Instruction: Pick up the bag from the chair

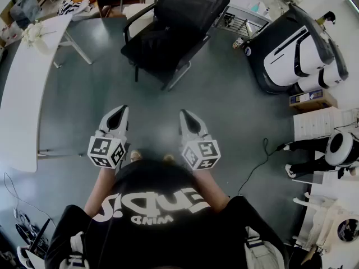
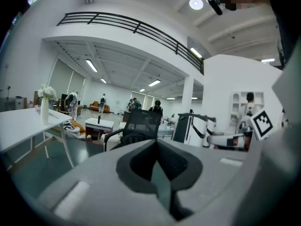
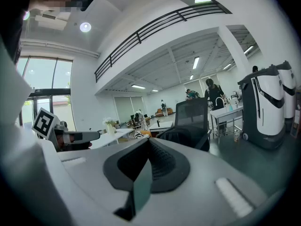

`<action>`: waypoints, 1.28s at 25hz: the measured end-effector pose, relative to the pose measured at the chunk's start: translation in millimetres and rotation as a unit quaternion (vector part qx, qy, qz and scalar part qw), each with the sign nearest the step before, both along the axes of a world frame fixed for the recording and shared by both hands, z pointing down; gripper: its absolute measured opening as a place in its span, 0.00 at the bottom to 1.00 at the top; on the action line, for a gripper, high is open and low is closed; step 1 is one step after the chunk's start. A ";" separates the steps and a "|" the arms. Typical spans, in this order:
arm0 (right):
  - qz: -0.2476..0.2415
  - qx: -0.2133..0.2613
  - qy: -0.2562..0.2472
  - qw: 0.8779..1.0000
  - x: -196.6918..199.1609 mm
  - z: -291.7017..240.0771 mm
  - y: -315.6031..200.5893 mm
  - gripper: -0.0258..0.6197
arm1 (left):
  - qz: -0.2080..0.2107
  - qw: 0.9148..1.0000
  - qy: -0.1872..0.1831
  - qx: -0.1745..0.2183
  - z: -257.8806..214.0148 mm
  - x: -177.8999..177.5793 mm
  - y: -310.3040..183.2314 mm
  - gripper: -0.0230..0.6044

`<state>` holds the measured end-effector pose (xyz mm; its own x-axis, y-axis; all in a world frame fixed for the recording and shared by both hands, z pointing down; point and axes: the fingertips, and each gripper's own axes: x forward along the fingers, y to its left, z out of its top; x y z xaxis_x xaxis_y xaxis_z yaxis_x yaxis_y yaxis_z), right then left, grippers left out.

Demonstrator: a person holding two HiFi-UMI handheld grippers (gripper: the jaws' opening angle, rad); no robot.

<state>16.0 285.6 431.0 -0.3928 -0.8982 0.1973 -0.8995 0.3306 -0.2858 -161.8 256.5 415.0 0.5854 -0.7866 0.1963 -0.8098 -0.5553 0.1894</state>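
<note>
Black mesh office chair [image 1: 182, 13] stands at the top middle of the head view on a grey floor [image 1: 224, 105]. On its seat lies a dark, rounded bag [image 1: 152, 50], black against black upholstery, so its outline is hard to separate from the seat. In the right gripper view the same dark lump shows low on the seat, just below the backrest.

Both grippers sit in the lower middle of the head view, well apart from the chair, side by side with a gap of bare floor between them and their tips pointing up the frame toward it. The left gripper [image 1: 120, 111] has its jaws pressed together with nothing between them. The right gripper [image 1: 185, 114] is the same, jaws fully closed and empty. Each carries its marker cube at the near end, just above the person's black shirt [image 1: 162, 217] with white lettering.

A long white table [image 1: 19, 100] curves down the left edge of the frame, with a bunch of pale flowers [image 1: 33, 33] on it near the upper left. A white-and-black machine [image 1: 294, 49] fills the upper right, and a thin black cable [image 1: 259, 164] trails over the floor at the right
</note>
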 end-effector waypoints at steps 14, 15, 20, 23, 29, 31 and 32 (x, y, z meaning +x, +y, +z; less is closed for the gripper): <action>-0.004 -0.001 -0.019 1.000 29.8 2.8 4.3 0.04 | -0.012 1.000 0.009 -0.008 0.4 21.0 -2.6 0.04; -0.006 -0.003 -0.018 1.000 36.2 5.0 7.0 0.04 | -0.014 1.000 0.013 -0.009 1.4 26.2 -1.5 0.04; -0.019 -0.017 -0.016 1.000 69.5 22.7 22.7 0.04 | -0.031 0.999 0.024 -0.011 11.8 50.5 3.7 0.04; -0.019 -0.026 -0.017 0.999 85.8 28.9 22.7 0.04 | -0.045 0.999 0.028 -0.006 11.9 57.6 3.4 0.04; -0.031 -0.028 -0.018 0.999 93.1 27.6 2.5 0.04 | -0.059 0.998 0.033 -0.001 9.2 65.8 -8.5 0.04; -0.036 -0.029 -0.015 0.999 92.5 29.2 -9.5 0.04 | -0.059 0.998 0.033 -0.001 11.1 68.5 -20.4 0.04; -0.036 -0.030 -0.013 0.999 92.4 30.7 -17.4 0.04 | -0.057 0.998 0.033 -0.001 12.4 69.6 -28.5 0.04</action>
